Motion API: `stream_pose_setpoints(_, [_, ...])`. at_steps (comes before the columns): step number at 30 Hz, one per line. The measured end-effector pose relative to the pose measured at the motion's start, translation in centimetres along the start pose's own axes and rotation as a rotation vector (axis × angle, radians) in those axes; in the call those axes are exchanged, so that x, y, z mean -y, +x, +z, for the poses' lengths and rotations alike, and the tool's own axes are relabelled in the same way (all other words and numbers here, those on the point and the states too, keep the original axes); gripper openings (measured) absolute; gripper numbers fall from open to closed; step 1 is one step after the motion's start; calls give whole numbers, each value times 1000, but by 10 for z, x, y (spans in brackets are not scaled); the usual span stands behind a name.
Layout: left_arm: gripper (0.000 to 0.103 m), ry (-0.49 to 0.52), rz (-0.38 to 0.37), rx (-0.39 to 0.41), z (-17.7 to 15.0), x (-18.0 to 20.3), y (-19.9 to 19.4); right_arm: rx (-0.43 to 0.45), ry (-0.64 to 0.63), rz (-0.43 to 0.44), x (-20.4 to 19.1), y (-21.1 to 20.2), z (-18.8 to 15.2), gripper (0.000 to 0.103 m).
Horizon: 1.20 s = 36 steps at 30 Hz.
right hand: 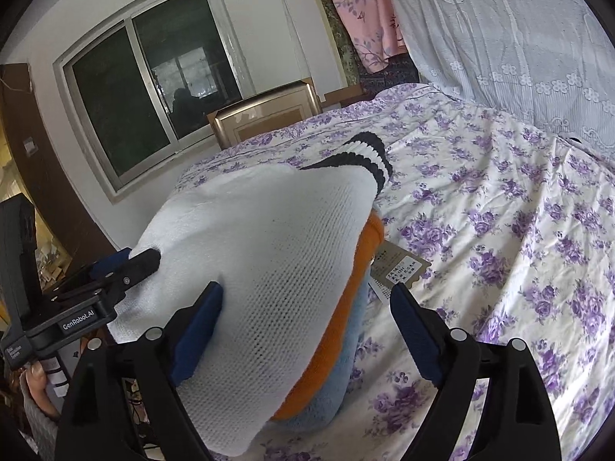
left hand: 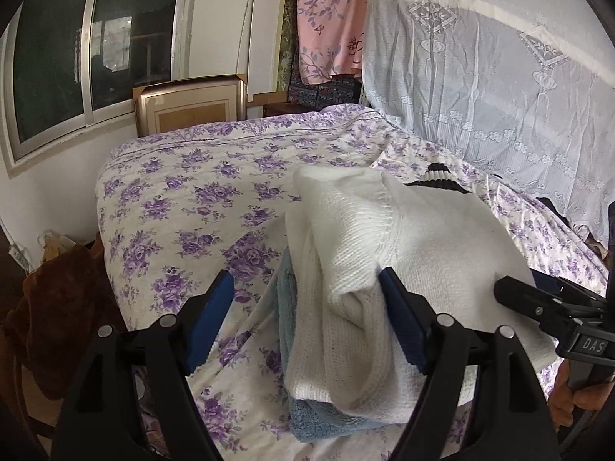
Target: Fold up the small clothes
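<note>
i see the bed (right hand: 499, 192) carrying one stack near its near edge: one white knit garment (right hand: 269, 238) lies folded on top, one orange piece (right hand: 346, 307) under it and one light blue piece (left hand: 307, 422) at the bottom, so i judge three items folded, with nothing unfolded in view. one paper tag (right hand: 399, 269) lies just beside the stack. my two tools are both spread wide and grip nothing: the left hand-held gripper (left hand: 307, 319) has one pad against the white knit's side, and the right hand-held gripper (right hand: 307, 326) straddles the stack's edge.
</note>
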State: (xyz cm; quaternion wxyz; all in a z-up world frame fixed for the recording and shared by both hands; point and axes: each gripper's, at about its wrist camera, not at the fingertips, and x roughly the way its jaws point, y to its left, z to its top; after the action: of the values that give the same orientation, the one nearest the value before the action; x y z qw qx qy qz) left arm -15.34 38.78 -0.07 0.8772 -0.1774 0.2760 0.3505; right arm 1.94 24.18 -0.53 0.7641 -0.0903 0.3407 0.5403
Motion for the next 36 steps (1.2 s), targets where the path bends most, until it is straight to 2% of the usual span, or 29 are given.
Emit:
stream_pose_setpoints(9, [76, 38, 64, -13, -7, 16, -21, 35, -12, 33, 0, -36, -21, 88])
stream_pose_setpoints(13, [88, 49, 84, -16, -12, 23, -36, 38, -3, 27, 3, -53, -28, 89])
stream_pose_setpoints(16, [95, 63, 112, -14, -14, 30, -49, 40, 2, 3, 2, -66, -29, 98])
stream_pose_setpoints(18, [98, 70, 126, -7, -15, 35, -59, 47, 5, -23, -1, -77, -28, 99])
stream_pose_setpoints(23, [98, 48, 202, 2, -17, 41, -90, 73, -3, -64, -11, -108, -25, 99])
stream_pose_setpoints(27, [98, 6, 183, -7, -18, 41, -111, 99, -29, -54, -19, -130, -30, 100])
stream_pose_setpoints(31, [98, -19, 175, -13, -23, 46, -130, 89, -80, -32, -30, -144, -38, 100])
stream_pose_setpoints(36, [98, -38, 196, 7, -31, 56, -153, 111, -122, -57, -38, -160, -43, 100])
